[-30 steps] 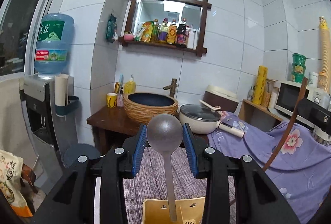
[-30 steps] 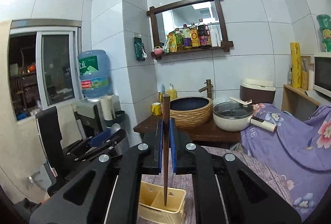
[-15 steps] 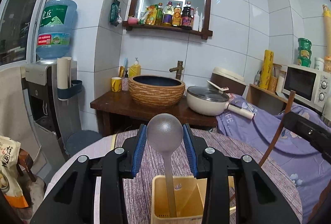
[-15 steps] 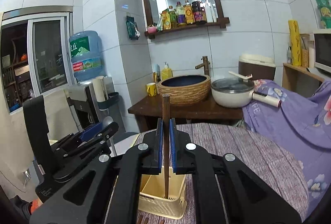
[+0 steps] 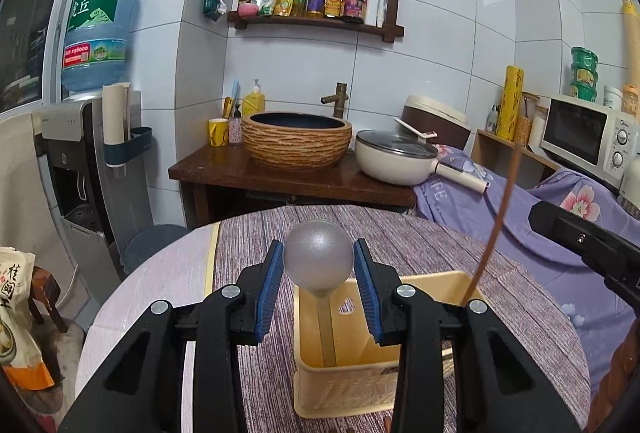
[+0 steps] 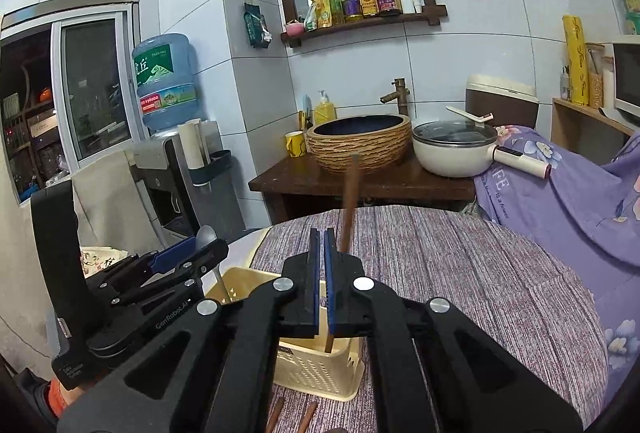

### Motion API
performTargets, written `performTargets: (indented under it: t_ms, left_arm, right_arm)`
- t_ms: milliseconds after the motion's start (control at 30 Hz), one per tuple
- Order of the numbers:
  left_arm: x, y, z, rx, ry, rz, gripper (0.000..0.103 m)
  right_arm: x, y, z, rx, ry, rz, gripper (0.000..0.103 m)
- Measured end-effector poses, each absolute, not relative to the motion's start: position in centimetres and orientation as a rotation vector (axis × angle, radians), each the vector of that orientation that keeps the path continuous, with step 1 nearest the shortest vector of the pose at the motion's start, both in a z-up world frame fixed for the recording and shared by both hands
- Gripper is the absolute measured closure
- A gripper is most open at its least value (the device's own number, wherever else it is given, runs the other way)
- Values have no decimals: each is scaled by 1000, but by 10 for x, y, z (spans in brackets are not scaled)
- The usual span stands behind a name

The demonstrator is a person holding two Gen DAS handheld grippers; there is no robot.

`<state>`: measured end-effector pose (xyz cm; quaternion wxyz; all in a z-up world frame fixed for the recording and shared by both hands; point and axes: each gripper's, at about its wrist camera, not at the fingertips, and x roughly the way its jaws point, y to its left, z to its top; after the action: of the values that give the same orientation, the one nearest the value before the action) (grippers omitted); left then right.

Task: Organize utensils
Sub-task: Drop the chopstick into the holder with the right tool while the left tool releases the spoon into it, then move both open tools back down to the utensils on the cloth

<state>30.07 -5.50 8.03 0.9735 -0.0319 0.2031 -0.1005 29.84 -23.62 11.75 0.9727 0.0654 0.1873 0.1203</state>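
A silver spoon (image 5: 318,265) stands with its handle down inside a pale yellow slotted caddy (image 5: 432,279). My left gripper (image 5: 318,245) is shut on the spoon's round bowl, one blue pad on each side. In the right wrist view the left gripper (image 6: 192,253) and spoon (image 6: 206,235) sit at the caddy's (image 6: 320,369) left end. My right gripper (image 6: 322,233) is shut with nothing in the slit between its pads. A brown chopstick (image 6: 349,201) leans just right of those pads, its tip in the caddy. From the left it is the chopstick (image 5: 496,229), apart from the right gripper (image 5: 560,225).
The caddy stands on a round table with a purple striped cloth (image 6: 460,273). Two loose brown sticks (image 6: 306,417) lie at its near edge. Beyond are a wooden stand with a woven basin (image 5: 296,145), a white pot (image 5: 396,157), a water dispenser (image 5: 80,173) and floral purple fabric (image 5: 560,217).
Both grippers have sunk toward the caddy, and the spoon's handle now reaches deep into it. The chopstick, upright between the right pads before, now leans outside them.
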Motion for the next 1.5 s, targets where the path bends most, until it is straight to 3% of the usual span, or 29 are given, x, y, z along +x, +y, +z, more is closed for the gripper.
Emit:
performTargets:
  t_ms: [167,233,300,333,400,433,467,767,1133,1333,1500]
  left_arm:
    - [299,-58,75,-54,425,-216,67]
    - [296,-59,75,-46,419,-216,57]
    - [291,-58,75,-52,400,-213,40]
    - [288,-56,76,-59,389,-213,38]
    - [283,-52,78,-73,381,-219,34]
    - [280,-49,79,-82,383,-223,33]
    - [277,-47,80,-89,384,-223,31]
    - [244,-22,63,-90,486,-135,16]
    - [207,-22,-5,24,694,-131,17]
    - [195,-27,-32,40,787,-171,31]
    - [191,-27,-48,10,841,-178,41]
  right_arm:
    - [296,-235,112,119,388,249,100]
    - [293,-234,111,108,386,238,99]
    - [290,-234,109,99,388,235,98]
    - [289,-235,107,96,393,230,96]
    - [286,-238,104,103,406,219,81]
    - [282,-241,102,119,406,218,64]
    - [278,-244,100,129,403,214,55]
    - [260,-269,55,177,595,140,55]
    - [229,-270,-23,175,789,112,55]
    - [217,-262,-53,198,863,129,55]
    - [215,-259,-62,215,889,113,62]
